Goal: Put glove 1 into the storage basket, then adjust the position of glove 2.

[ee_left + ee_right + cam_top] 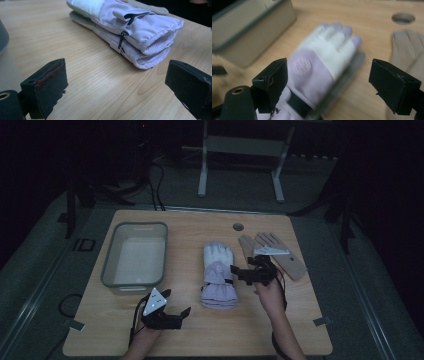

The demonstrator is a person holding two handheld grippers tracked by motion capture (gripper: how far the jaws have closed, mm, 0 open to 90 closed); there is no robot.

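Gloves [218, 276] stacked just left of right gripper [243, 270], jaws apart, empty.

On the desk [195, 330], the bin [135, 254] sits at the left and the stacked pair of padded gloves [218, 275] lies in the middle, one on the other. A pair of thin gloves [295, 265] lies flat at the right, behind the right tongs [250, 270]. The left tongs [172, 307] rest at the near edge, in front of the bin. A round hole [238, 227] sits behind the gloves.

Padded cloth gloves [130, 30] – matt – on a smooth wood-grain table [95, 82]
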